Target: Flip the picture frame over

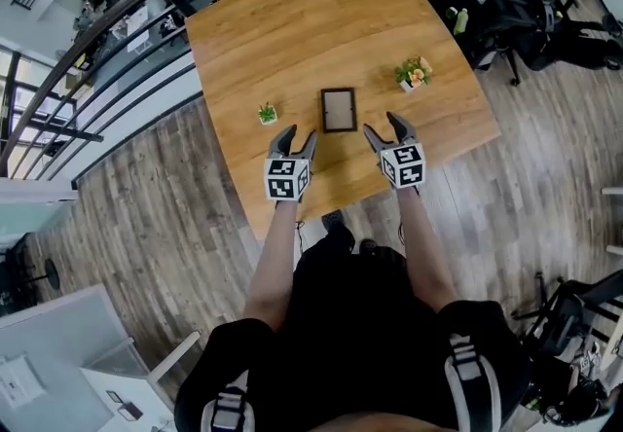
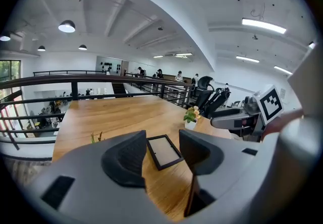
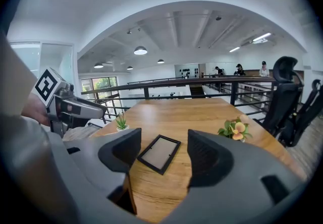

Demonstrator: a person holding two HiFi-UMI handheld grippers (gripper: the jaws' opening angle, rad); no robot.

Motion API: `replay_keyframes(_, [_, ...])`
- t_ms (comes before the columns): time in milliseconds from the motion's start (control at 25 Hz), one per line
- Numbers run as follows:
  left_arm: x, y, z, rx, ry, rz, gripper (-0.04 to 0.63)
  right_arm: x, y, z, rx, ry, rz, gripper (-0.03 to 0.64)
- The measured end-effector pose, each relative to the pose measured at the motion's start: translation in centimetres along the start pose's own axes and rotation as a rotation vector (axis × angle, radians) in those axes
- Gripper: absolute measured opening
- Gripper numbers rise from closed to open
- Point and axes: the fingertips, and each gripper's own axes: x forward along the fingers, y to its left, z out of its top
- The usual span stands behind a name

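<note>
The picture frame (image 1: 339, 110) lies flat on the table (image 1: 292, 21), long axis running up the picture. The left claw (image 1: 300, 137), lower left of it, and right claw (image 1: 382, 126), lower right, gape empty, about equally near.

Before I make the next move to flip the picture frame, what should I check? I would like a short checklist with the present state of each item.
1. Picture frame lies flat on the table: ok.
2. Left gripper open and empty: ok.
3. Right gripper open and empty: ok.
4. Small green plant and flower pot stand apart from the frame: ok.
5. Grippers touch the frame: not ok, both are short of it.
6. Which face of the frame is up: cannot tell.
</note>
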Motion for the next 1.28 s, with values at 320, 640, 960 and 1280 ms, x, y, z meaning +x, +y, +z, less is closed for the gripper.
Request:
replay_keyframes(320, [1.5,1.7,0.6,0.004,0.0,-0.038,0.218,1.9,0.5,1.2,0.002,-0.007,-0.027,0.282])
replay_keyframes(640, [1.3,1.6,0.0,0.011,0.014,-0.065,0.218,1.8,-0.1,0.5,0.015,-0.002,-0.044,0.279])
replay_keyframes(960, [2.8,1.9,-0.5,-0.007,0.032,-0.034,0.218,3.8,-1.8,0.3,0.038,-0.001,-0.024,0.278])
replay_keyframes(1280, [5.3,2.1,-2.5,-0.055,0.089,0.003,0.218,6.7,-2.5,-1.3,0.062,0.045,0.038,0.278])
